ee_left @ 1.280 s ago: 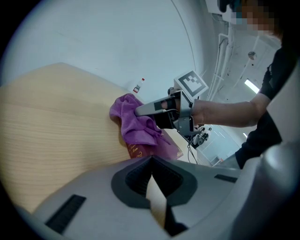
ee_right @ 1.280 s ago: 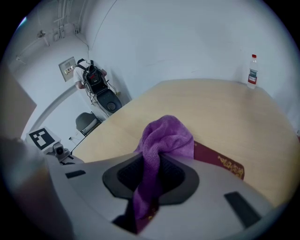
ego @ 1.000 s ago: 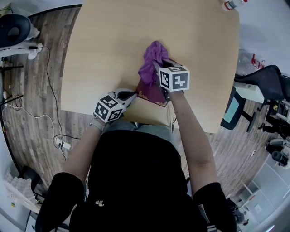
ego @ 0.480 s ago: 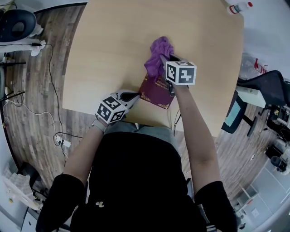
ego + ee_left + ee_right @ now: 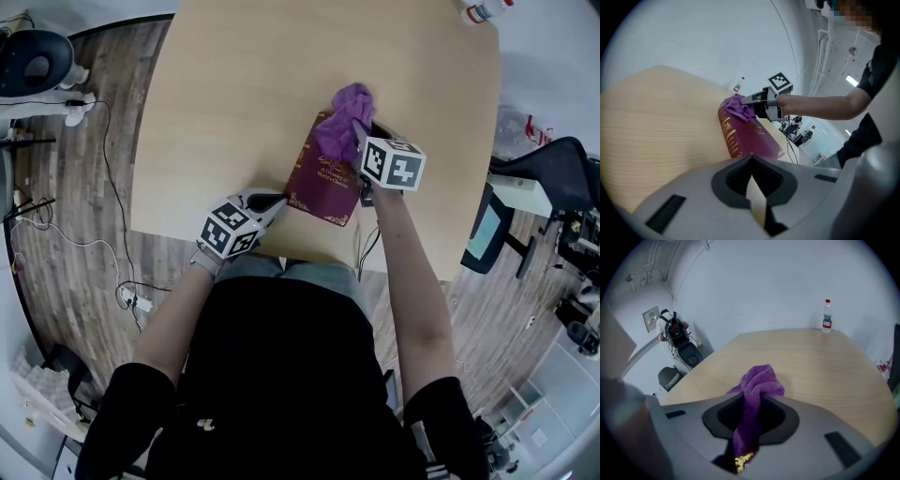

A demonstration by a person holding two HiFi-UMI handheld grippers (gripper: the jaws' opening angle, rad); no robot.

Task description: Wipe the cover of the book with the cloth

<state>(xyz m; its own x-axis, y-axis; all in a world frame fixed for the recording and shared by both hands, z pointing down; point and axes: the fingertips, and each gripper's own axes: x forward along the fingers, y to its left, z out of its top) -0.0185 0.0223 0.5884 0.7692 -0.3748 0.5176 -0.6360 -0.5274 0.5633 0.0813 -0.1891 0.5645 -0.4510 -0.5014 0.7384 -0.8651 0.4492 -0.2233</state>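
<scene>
Right tool (image 5: 359, 137) clamped on purple cloth (image 5: 344, 112), cloth on book (image 5: 321, 184) cover | left tool (image 5: 278, 200) jaws together at book corner

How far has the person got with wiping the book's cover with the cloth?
Done: the right tool is shut on the cloth. In hand: the cloth lies on the far end of the book, while the shut left tool sits at its near corner. Left: probably the bare cover nearer the person.

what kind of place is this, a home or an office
Probably an office or lab workroom: a black office chair beside the plain wooden table, a power strip with cables on the floor, and bare white walls.
</scene>
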